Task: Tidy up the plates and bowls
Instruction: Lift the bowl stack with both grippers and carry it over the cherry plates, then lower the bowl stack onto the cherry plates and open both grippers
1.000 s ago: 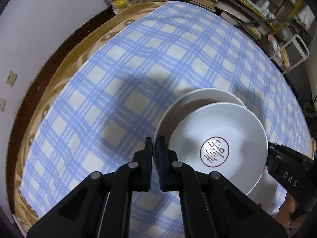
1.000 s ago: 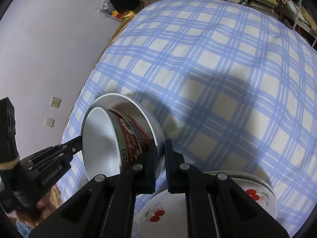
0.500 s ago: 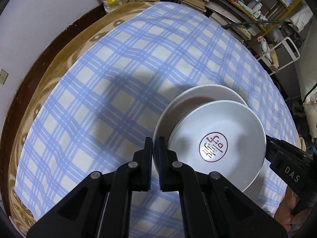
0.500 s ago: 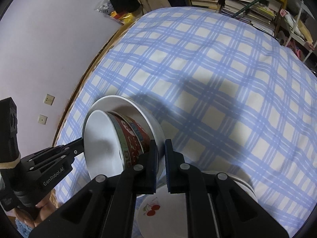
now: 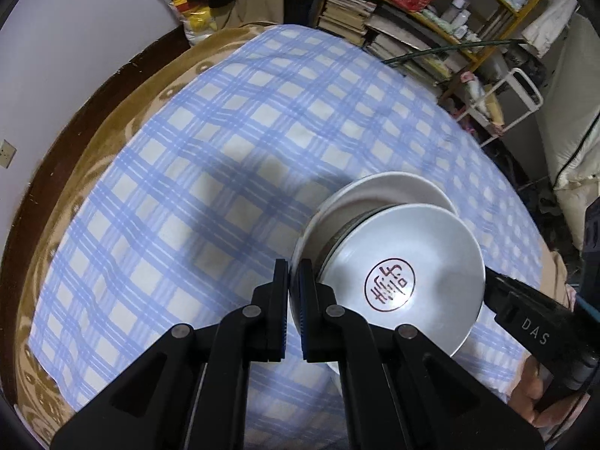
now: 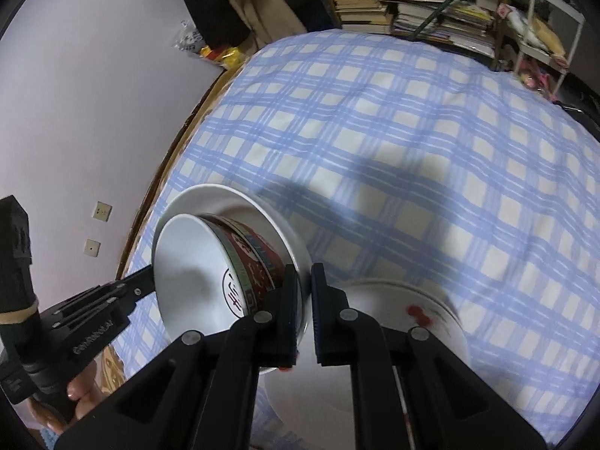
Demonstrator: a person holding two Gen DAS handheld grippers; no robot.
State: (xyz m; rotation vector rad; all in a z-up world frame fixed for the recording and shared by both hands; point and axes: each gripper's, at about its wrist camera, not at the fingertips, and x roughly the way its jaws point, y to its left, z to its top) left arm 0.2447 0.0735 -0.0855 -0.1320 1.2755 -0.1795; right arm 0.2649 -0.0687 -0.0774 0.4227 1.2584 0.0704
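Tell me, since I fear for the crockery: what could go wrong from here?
1. The left gripper and right gripper each pinch only the thin rim of the white plate, on opposite sides; either grip could slip.
2. The red-patterned bowl sits loose on that plate, so uneven hands could slide it off.
3. A cherry-printed plate lies below on the tablecloth; a dropped dish could hit it.

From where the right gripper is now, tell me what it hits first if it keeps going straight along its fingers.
The right gripper is already clamped on the rim of the white plate carrying the red-patterned bowl. Beyond that rim, its line most likely ends on the blue checked tablecloth, though depth is unclear.
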